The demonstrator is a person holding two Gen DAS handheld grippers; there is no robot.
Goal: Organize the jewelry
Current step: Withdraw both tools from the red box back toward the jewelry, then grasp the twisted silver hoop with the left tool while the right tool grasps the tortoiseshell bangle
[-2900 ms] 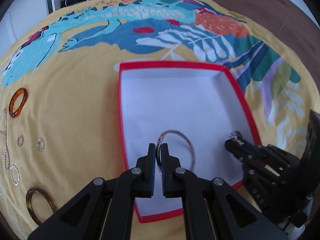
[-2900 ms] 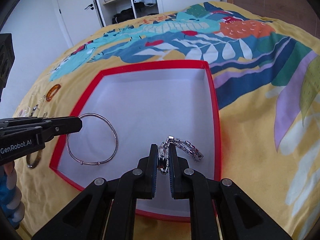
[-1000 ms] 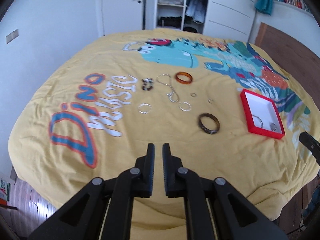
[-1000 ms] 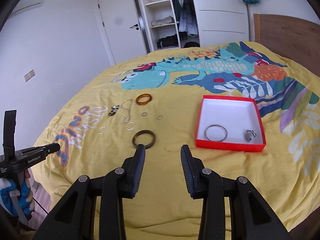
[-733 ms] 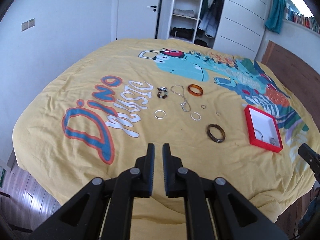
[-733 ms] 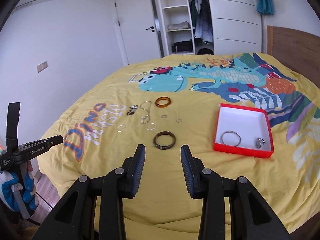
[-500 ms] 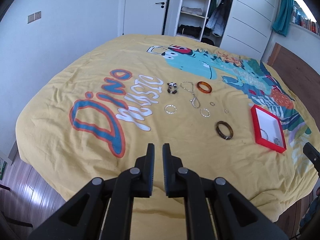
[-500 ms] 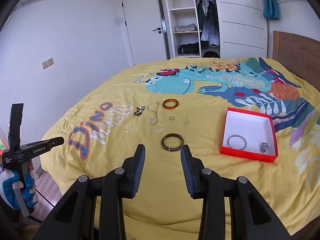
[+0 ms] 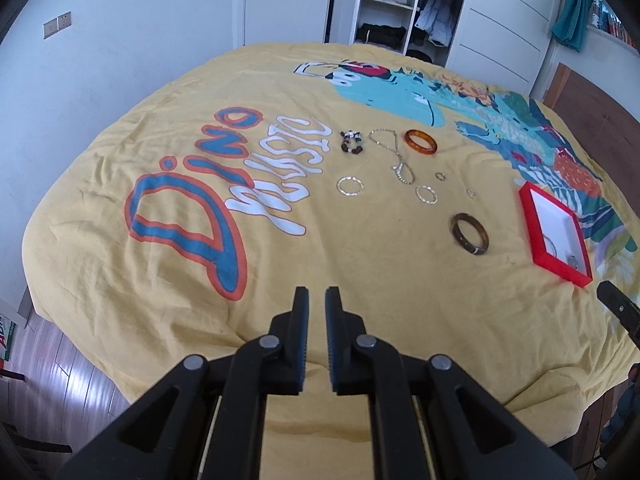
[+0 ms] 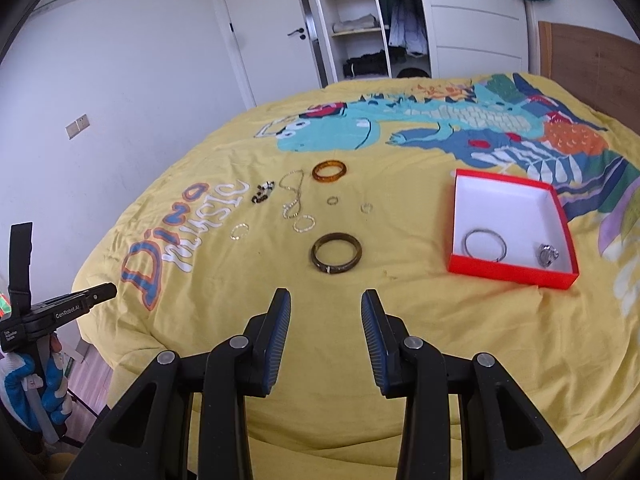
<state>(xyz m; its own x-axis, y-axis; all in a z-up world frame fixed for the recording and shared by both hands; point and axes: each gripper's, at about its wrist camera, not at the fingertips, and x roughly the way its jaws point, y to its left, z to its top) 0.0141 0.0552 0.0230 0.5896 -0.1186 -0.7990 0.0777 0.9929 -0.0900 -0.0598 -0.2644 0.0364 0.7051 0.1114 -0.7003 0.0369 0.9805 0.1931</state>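
A red box (image 10: 513, 271) with a white inside lies on the yellow bed cover; it also shows in the left wrist view (image 9: 555, 262). In it lie a thin silver bangle (image 10: 485, 245) and a silver chain bracelet (image 10: 547, 255). On the cover lie a dark brown bangle (image 10: 336, 253), an amber bangle (image 10: 329, 170), a silver necklace (image 10: 293, 196), a beaded bracelet (image 10: 262, 193) and several small silver rings (image 10: 304, 224). My right gripper (image 10: 325, 316) is open and empty, held back over the bed's near edge. My left gripper (image 9: 316, 312) is shut and empty, far from the jewelry.
The bed cover (image 9: 224, 184) carries a dinosaur print and "Dino Music" lettering. White walls, a door (image 10: 244, 40) and an open wardrobe (image 10: 360, 20) stand behind. A wooden headboard (image 10: 592, 60) is at the right. Wood floor (image 9: 60, 380) lies below the bed's edge.
Both grippers have let go of the bangle and chain in the box and pulled far back from it. The right gripper has opened; the left is shut and empty.
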